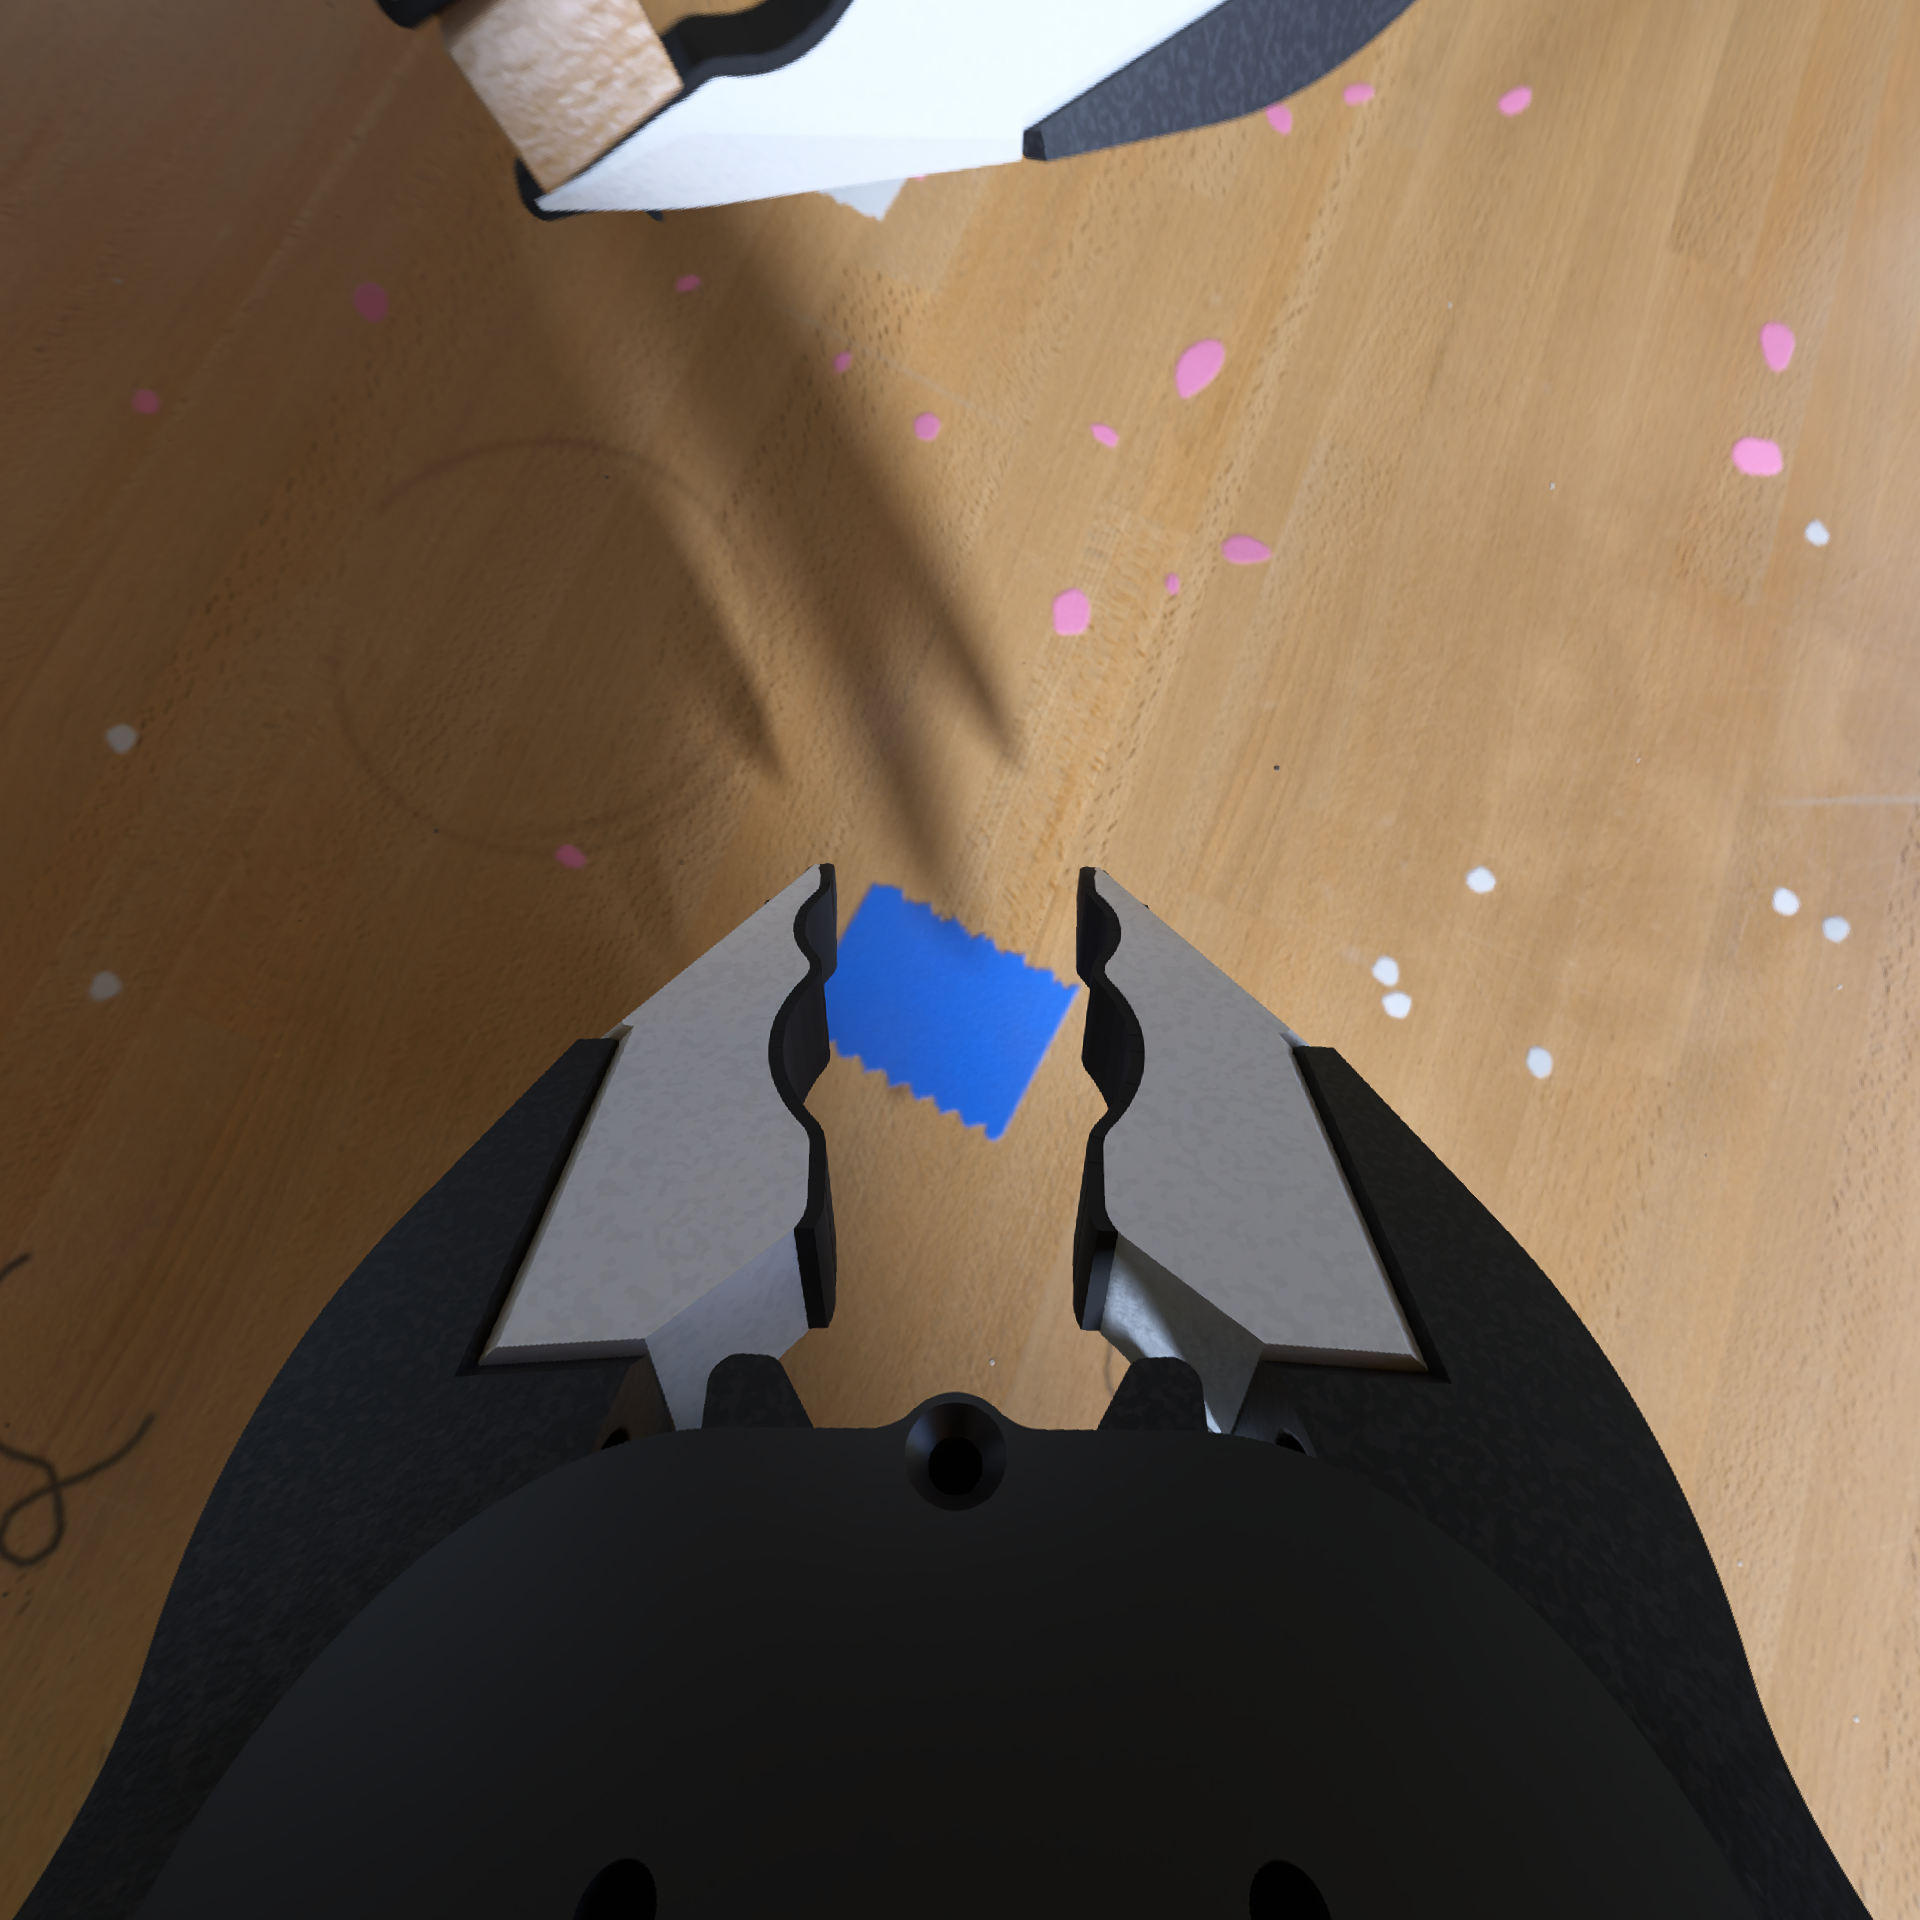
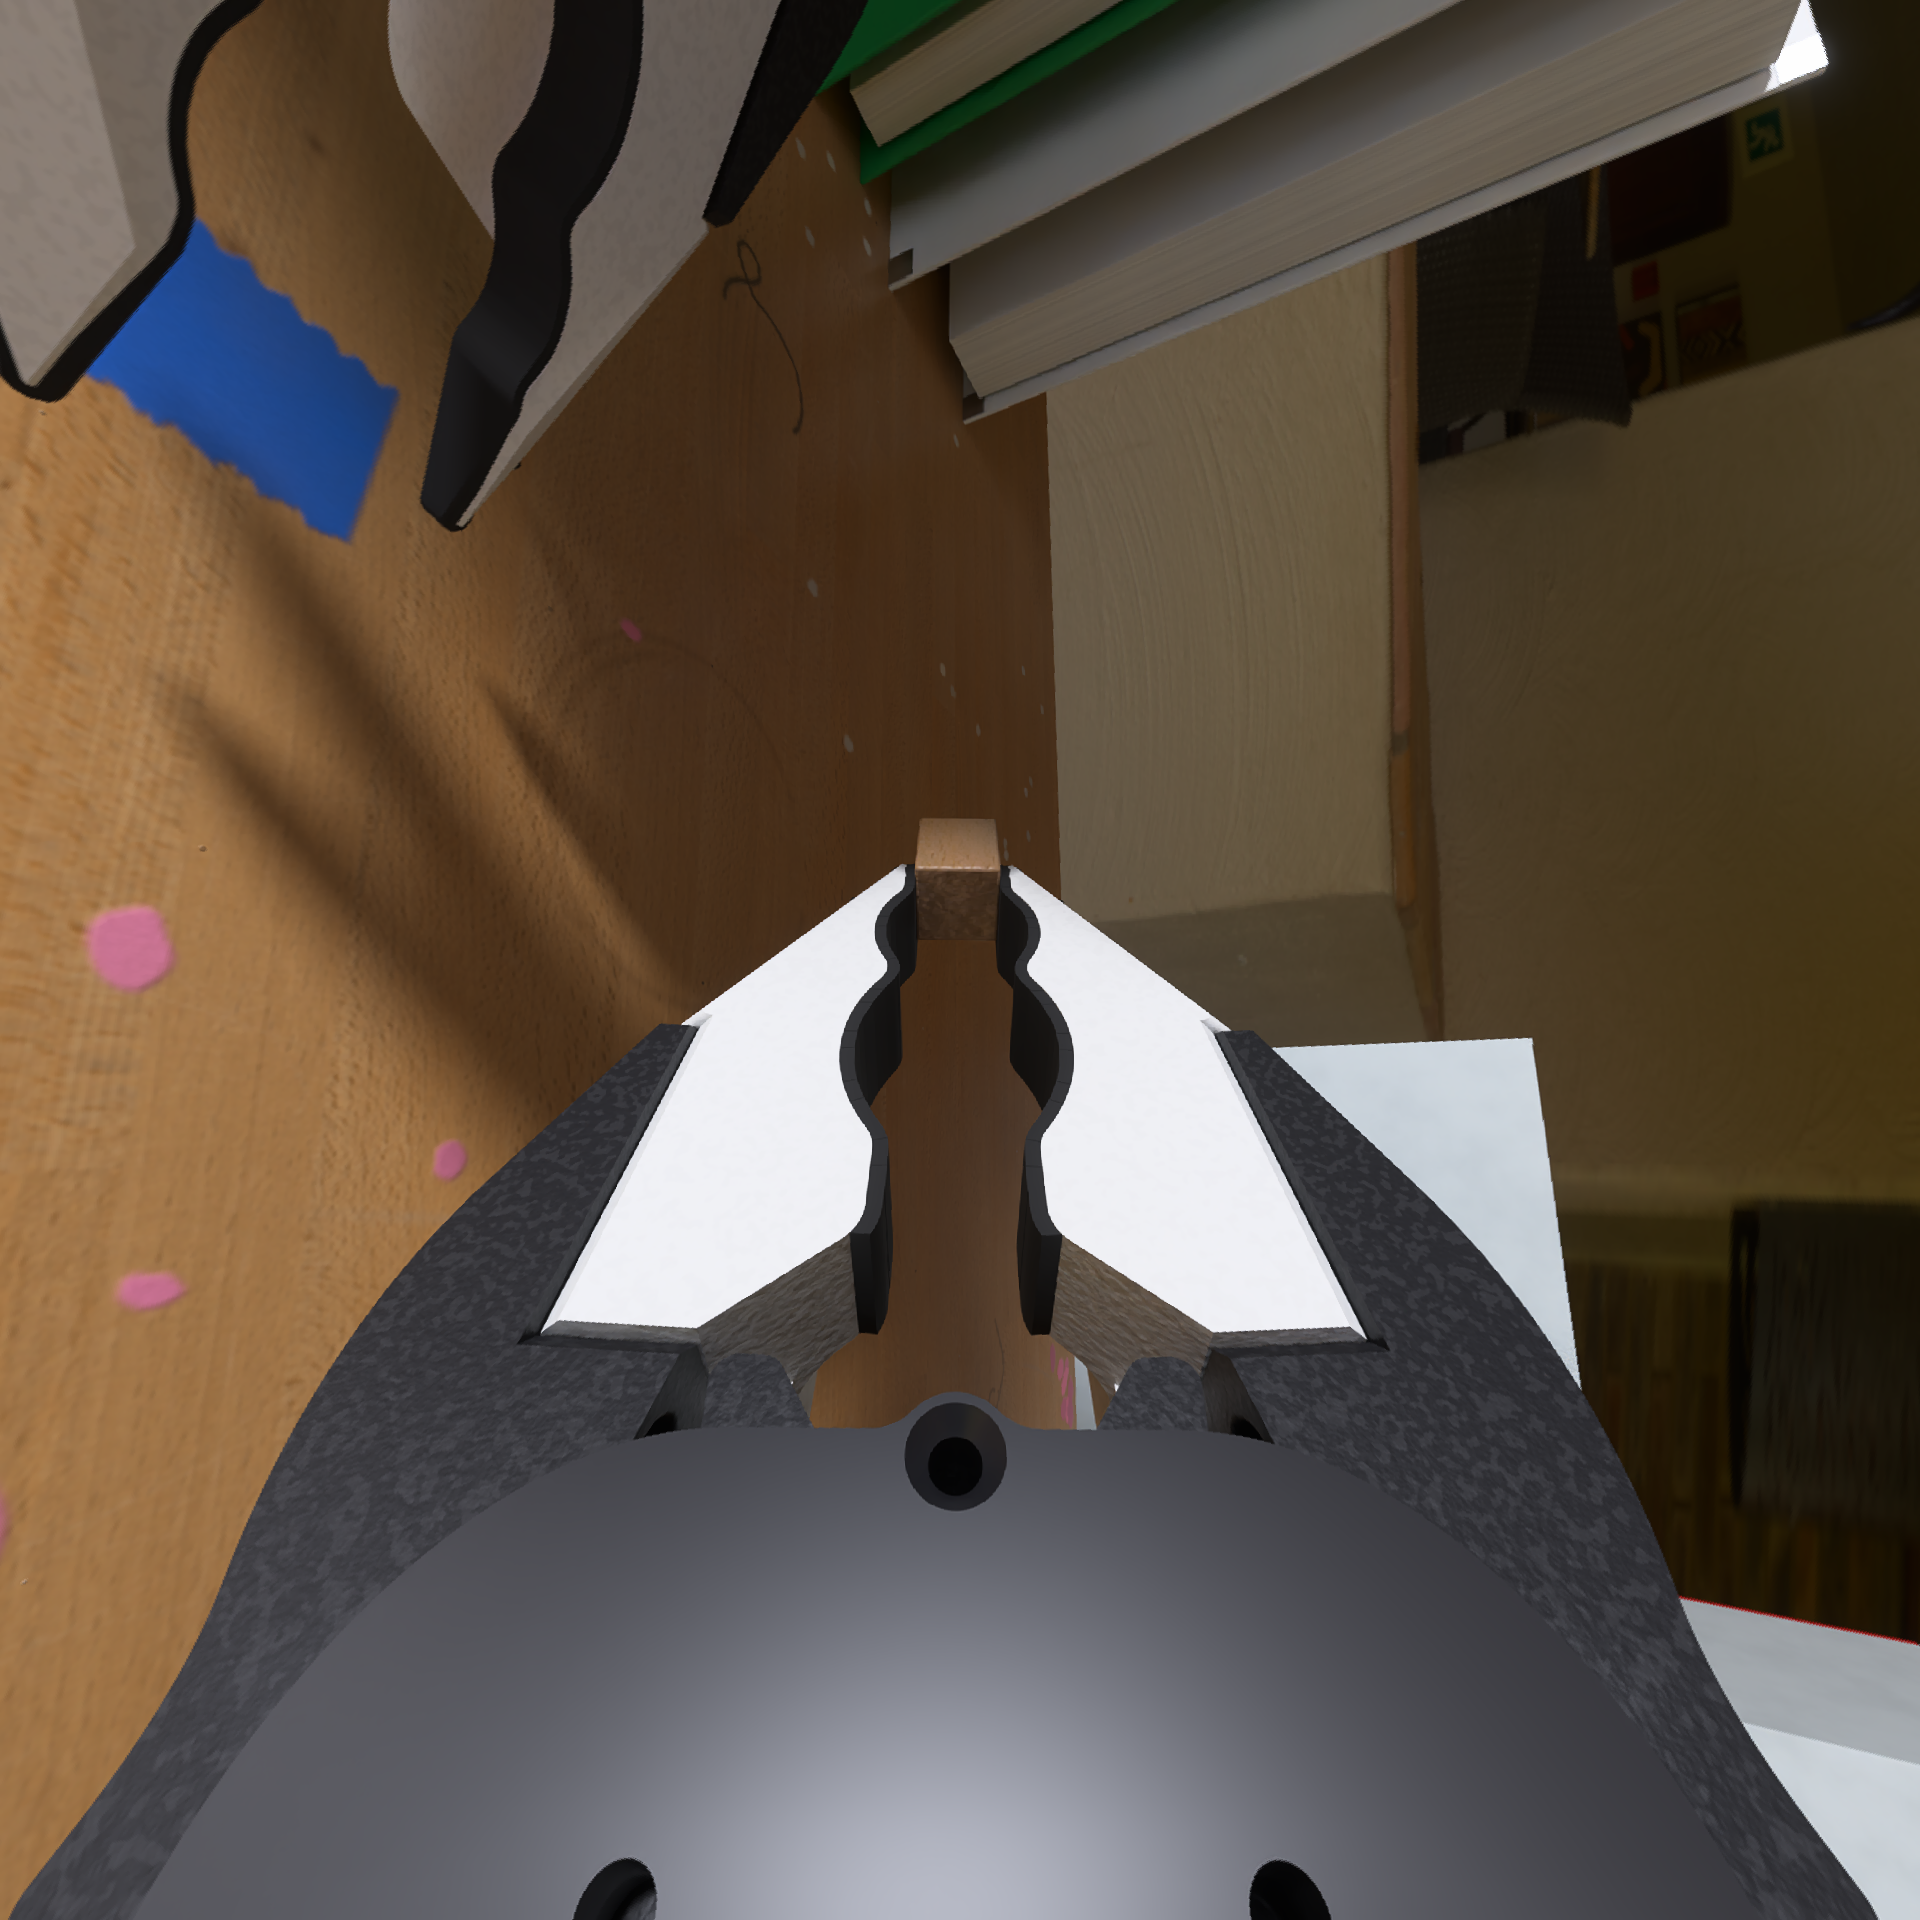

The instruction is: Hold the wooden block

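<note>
The wooden block [image 2: 956, 883] is a small light-brown block pinched between the tips of my right gripper [image 2: 956, 902], held above the wooden table. In the left wrist view the same block [image 1: 566, 78] shows at the top edge, clamped in the right gripper [image 1: 582, 156]. My left gripper [image 1: 956, 894] is open and empty, hovering above a blue piece of tape [image 1: 945, 1013] on the table. The left gripper's fingers [image 2: 520, 312] show at the top left of the right wrist view, over the blue tape [image 2: 249, 384].
The wooden table [image 1: 1455, 675] is dotted with pink and white paint spots. A stack of books [image 2: 1247, 177] lies at the table's far end. A white sheet [image 2: 1434, 1174] lies by the table edge, beyond which the table drops off to a dim room.
</note>
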